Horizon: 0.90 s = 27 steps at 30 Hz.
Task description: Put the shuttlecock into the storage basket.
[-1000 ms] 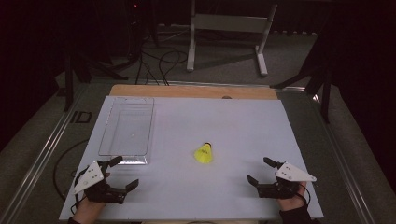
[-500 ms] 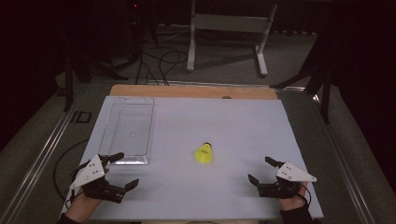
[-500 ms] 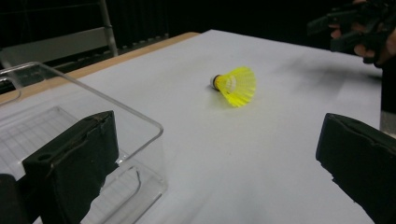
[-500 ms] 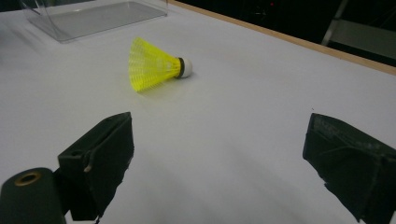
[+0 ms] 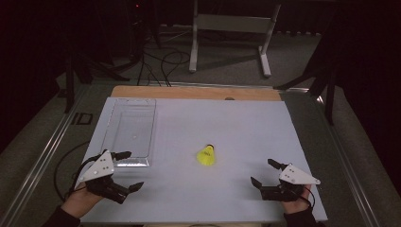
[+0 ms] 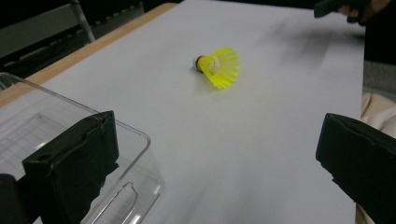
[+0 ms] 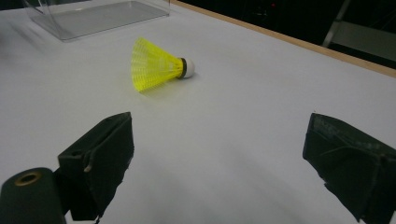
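At the near edge of the white table [image 5: 246, 123], the left gripper [image 5: 126, 171] and the right gripper [image 5: 264, 172] sit well apart, each with its jaws spread wide and nothing between them. The left gripper's upper jaw reaches just over the near corner of the clear plastic rectangular tray [image 5: 130, 127] (its rim shows beside that jaw in the left gripper view). Farther in, the yellow plastic shuttlecock [image 5: 206, 155] lies on its side on the table, between the two grippers and beyond both, its white cork tip pointing away from the person.
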Each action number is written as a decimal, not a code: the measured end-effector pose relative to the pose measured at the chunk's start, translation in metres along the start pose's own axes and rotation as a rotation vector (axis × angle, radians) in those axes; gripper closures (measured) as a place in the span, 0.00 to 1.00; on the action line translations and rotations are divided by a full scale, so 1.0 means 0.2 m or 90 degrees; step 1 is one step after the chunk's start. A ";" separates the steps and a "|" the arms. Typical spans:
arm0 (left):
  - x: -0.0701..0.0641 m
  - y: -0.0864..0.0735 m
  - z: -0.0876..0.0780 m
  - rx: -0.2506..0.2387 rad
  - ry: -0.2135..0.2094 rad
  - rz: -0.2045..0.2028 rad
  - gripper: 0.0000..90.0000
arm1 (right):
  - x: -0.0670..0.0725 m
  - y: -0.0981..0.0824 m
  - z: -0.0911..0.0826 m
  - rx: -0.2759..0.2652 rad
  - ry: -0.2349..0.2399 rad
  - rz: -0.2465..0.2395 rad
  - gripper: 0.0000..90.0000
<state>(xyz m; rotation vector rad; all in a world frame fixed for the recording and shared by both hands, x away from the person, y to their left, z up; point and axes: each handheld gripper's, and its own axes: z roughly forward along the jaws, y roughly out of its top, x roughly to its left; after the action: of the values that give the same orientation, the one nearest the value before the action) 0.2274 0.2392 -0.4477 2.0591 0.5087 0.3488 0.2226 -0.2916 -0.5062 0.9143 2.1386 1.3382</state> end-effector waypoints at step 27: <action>0.01 0.10 0.15 0.247 -0.100 0.041 0.00 | 0.01 0.00 0.01 0.012 0.009 -0.002 0.10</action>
<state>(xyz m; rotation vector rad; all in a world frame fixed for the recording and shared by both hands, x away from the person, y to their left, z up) 0.2468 0.2098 -0.4458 2.4585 0.4399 0.1295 0.2235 -0.2893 -0.5082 0.9111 2.1667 1.3287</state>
